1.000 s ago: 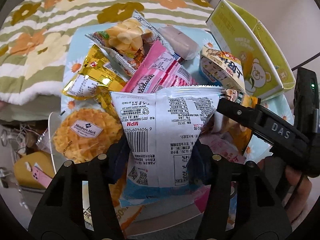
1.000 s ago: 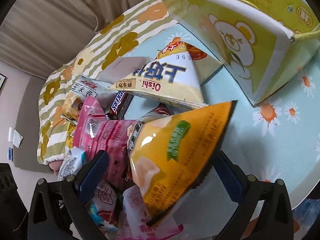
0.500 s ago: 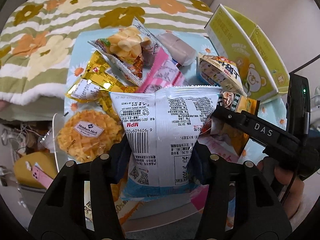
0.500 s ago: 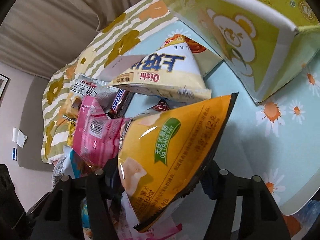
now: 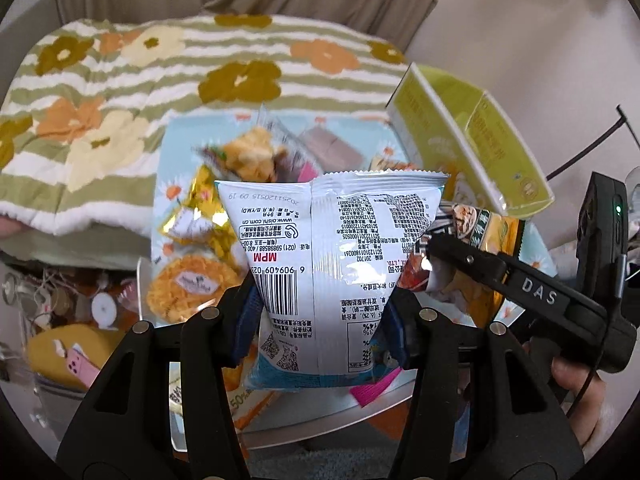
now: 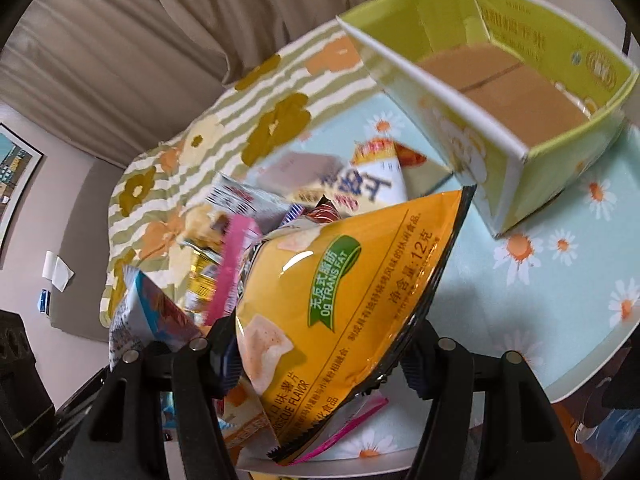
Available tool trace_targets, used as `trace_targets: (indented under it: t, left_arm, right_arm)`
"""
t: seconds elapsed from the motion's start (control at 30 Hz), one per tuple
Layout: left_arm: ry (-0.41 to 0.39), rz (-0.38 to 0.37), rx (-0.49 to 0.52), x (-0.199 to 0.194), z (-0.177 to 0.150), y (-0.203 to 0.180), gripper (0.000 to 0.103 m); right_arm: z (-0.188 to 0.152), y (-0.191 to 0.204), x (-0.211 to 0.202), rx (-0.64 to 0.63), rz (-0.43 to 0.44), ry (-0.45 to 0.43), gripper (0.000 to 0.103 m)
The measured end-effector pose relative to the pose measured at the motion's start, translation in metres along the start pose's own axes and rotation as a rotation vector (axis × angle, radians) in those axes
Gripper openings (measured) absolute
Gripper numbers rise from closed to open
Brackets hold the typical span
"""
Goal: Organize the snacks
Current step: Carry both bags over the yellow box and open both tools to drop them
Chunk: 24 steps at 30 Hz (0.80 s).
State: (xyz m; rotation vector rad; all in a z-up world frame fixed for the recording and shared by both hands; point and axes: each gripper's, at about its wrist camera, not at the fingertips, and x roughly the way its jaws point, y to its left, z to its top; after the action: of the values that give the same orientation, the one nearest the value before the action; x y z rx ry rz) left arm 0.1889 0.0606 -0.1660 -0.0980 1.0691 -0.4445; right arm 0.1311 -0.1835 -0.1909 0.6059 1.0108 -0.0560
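Left gripper (image 5: 322, 320) clamped on a white snack bag (image 5: 332, 264), back panel with barcode and upside-down print facing the camera, bag upright and raised above the pile. Right gripper (image 6: 320, 354) clamped on an orange chip bag (image 6: 340, 300), tilted, its serrated top edge pointing toward the box; from the left wrist view, right gripper visible at right, fingers pinching that orange bag (image 5: 480, 240) just beside the white one. Beyond, an open yellow-green cardboard box (image 6: 516, 160) standing on the table, bare brown floor inside, nothing seen in it; same box (image 5: 460, 152) at upper right of the left view, interior mostly hidden by its near wall. Between grippers and box, a loose heap of snacks: a white triangular pouch with blue lettering (image 6: 372, 188), a pink wrapper (image 6: 234, 260), a gold foil bag (image 5: 200, 212), a round waffle in clear wrap (image 5: 192, 288), a grey-mauve packet (image 5: 332, 148). Heap blurred in both views, several labels unreadable, lower packets covered by the held bags. Underneath, a round table with a pale blue daisy-print cloth (image 6: 560, 280). Behind, a green-and-white striped floral blanket (image 5: 140, 80), beige curtains (image 6: 160, 40), a framed picture (image 6: 16, 172) cut off at left edge.
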Motion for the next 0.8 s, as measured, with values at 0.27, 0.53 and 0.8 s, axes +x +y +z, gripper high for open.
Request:
trace_targets:
  t: [0.27,0.53,0.8]
  left_arm:
    - [-0.112,-0.02,0.053,-0.028,0.039,-0.03,0.049]
    - [-0.184,0.014,0.092,-0.023,0.079,-0.09,0.049]
    - [-0.23,0.018,0.064,0.015,0.112,-0.19,0.049]
  right_arm:
    - [0.034,0.017,-0.053,-0.088,0.008,-0.118,0.06]
    - [0.089,-0.004,-0.091,-0.19,0.032,-0.197,0.06]
    - [0.15,-0.065,-0.115,-0.298,0.018,-0.197,0.06]
